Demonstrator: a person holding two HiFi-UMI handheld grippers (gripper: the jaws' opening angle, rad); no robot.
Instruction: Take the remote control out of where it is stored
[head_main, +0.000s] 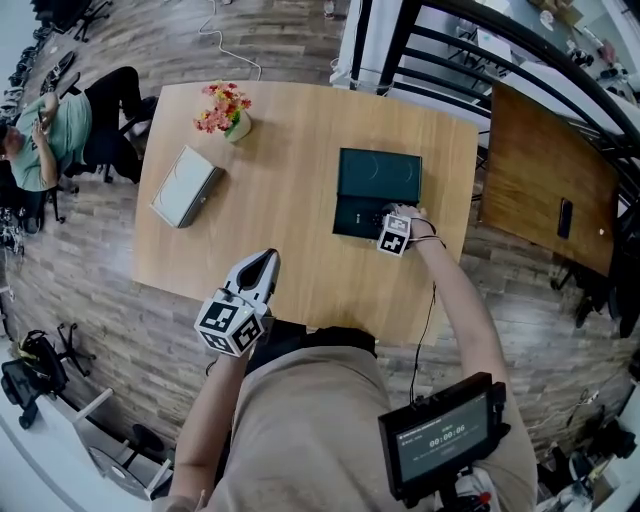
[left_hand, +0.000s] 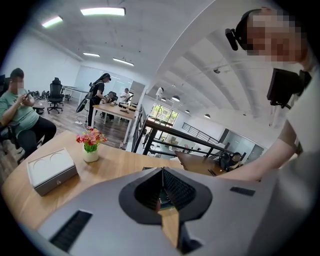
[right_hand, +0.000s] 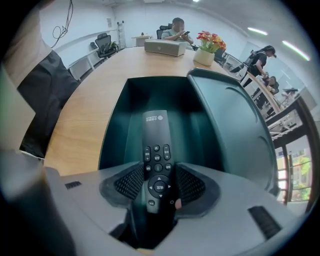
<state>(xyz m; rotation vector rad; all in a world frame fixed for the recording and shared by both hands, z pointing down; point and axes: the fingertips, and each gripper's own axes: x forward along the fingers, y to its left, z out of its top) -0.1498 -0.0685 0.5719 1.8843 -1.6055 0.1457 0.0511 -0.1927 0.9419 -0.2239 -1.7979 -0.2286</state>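
Note:
A black remote control (right_hand: 156, 145) lies flat in an open dark green box (right_hand: 120, 115), whose lid (right_hand: 235, 125) leans back to the right. My right gripper (right_hand: 159, 170) points steeply down into the box; its open jaws straddle the remote's lower end, with the pads close along both sides. From the head view, the box (head_main: 378, 175) sits right of the table's middle and the right gripper (head_main: 383, 219) reaches into its near part. My left gripper (head_main: 267, 258) hovers over the table's near edge, shut and empty; its own view shows the left gripper (left_hand: 161, 172) tips meeting.
A flower vase (head_main: 228, 110) and a grey metal case (head_main: 185, 186) stand on the light wooden table (head_main: 290, 190), left of the box. A person sits at far left (head_main: 45, 130). A darker table (head_main: 550, 190) and a black railing lie to the right.

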